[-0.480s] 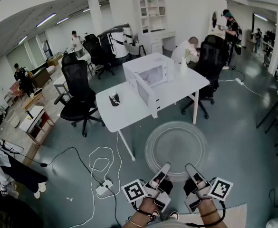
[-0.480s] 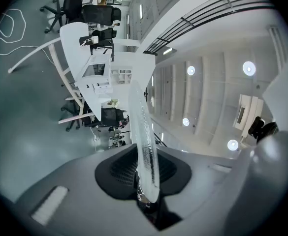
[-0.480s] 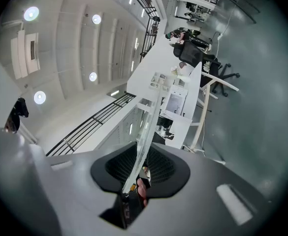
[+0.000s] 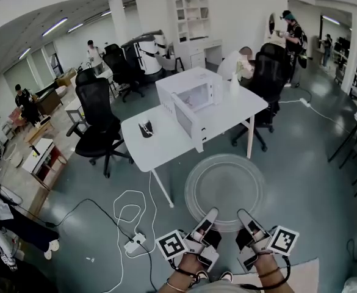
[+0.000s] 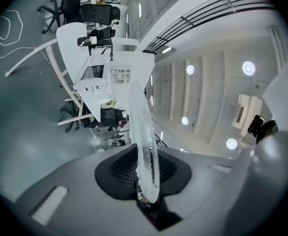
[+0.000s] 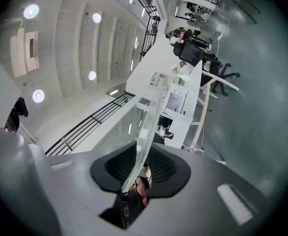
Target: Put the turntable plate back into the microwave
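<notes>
Head view: the glass plate [image 4: 226, 191] is held level above the grey floor, at about five o'clock from the frame's centre, well apart from the microwave [image 4: 190, 96]. It is gripped at its near rim by both tools. The left gripper [image 4: 207, 220] takes the rim at seven o'clock of the plate; the right gripper [image 4: 245, 218] takes it at five o'clock. A hand shows behind each gripper, at the lower edge of the frame.

Left gripper view: the plate [image 5: 144, 132] appears edge-on, and the left gripper [image 5: 146, 193] has its jaws closed on the rim, the dark pads pressing both faces.

Right gripper view: the same holds here. The plate [image 6: 144, 136] runs edge-on between the jaws, and the right gripper [image 6: 134, 186] is clamped on its rim.

The microwave stands on a white table [image 4: 160, 148] at twelve o'clock from the plate, with its door [image 4: 187, 122] swung open. A small dark item [image 4: 146, 128] lies on the table at nine o'clock of the door. A black office chair [image 4: 99, 121] stands at nine o'clock of the table. A white power strip [image 4: 132, 243] with looped cable lies on the floor at nine o'clock of the left gripper.
</notes>
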### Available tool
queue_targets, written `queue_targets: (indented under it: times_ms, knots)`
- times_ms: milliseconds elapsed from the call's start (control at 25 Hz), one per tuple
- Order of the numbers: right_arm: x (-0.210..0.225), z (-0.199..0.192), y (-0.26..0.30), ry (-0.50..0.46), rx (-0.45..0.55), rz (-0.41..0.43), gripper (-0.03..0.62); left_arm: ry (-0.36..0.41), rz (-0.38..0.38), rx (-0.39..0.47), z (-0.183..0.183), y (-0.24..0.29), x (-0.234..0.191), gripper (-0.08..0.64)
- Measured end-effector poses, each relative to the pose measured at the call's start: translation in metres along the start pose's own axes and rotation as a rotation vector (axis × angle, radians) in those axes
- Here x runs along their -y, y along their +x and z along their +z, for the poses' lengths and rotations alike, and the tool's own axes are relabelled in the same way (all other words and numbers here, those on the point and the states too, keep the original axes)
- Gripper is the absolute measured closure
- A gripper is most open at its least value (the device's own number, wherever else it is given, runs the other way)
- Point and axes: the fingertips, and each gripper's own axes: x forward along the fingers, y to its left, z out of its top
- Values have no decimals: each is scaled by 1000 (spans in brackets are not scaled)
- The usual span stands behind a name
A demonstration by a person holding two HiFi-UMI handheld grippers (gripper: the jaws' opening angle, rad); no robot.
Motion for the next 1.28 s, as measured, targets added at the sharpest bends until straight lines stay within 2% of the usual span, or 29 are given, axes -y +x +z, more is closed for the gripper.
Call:
queue_targets:
  times_ms: [120, 320, 560, 720, 1000, 1280]
  knots:
    - [1, -4, 10, 2, 2, -18, 514, 28, -10, -21, 13, -1, 0, 518]
    - [3, -10, 25, -3, 27, -32, 514, 28, -27, -46, 29, -1, -8, 518]
    - [12, -6, 40, 14, 47, -54, 514, -9, -6, -80, 40, 10, -21, 518]
    - [21, 5, 50, 14, 47, -53, 514, 6, 0, -95, 47, 25, -29, 518]
    - [46, 45, 88, 10, 22, -34, 515, -17, 14, -66, 71, 73, -52, 517]
    - [81, 116, 126, 17, -15, -33, 515, -14, 27, -33, 91, 152, -74, 517]
